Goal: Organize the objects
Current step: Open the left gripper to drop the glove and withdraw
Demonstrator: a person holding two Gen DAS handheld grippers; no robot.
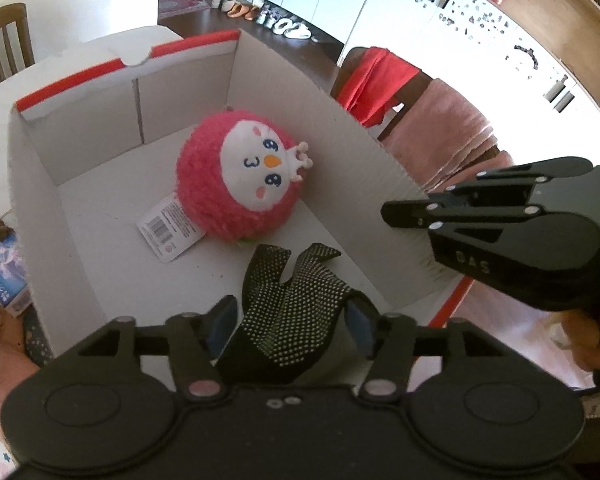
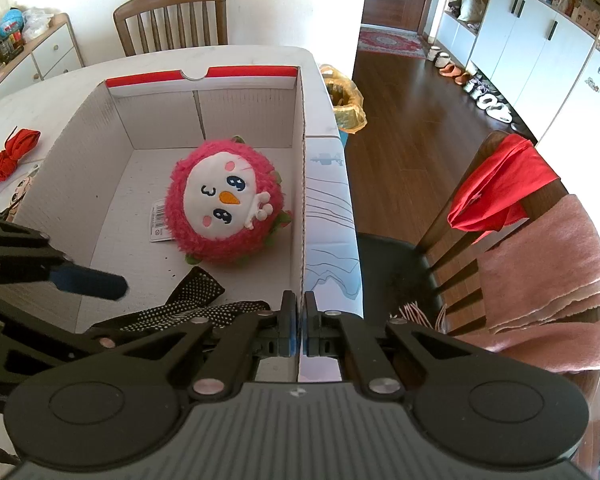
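A white cardboard box (image 1: 100, 184) with a red rim stands on the table; it also shows in the right wrist view (image 2: 100, 216). A pink round plush toy (image 1: 240, 184) with a white face lies on its floor (image 2: 224, 204). A black dotted glove (image 1: 292, 304) lies between the open fingers of my left gripper (image 1: 290, 320), over the box's near end; I cannot tell if the pads touch it. The glove (image 2: 192, 300) shows partly in the right wrist view. My right gripper (image 2: 299, 320) is shut on the box's right wall (image 2: 302, 208); it also appears in the left view (image 1: 404, 212).
A wooden chair (image 2: 512, 248) draped with a red cloth (image 2: 500, 188) and a pink blanket (image 2: 548, 280) stands right of the table. Another chair (image 2: 172, 16) is behind the table. A red cord bundle (image 2: 8, 156) lies left of the box. A bin with a yellow bag (image 2: 344, 104) stands beyond.
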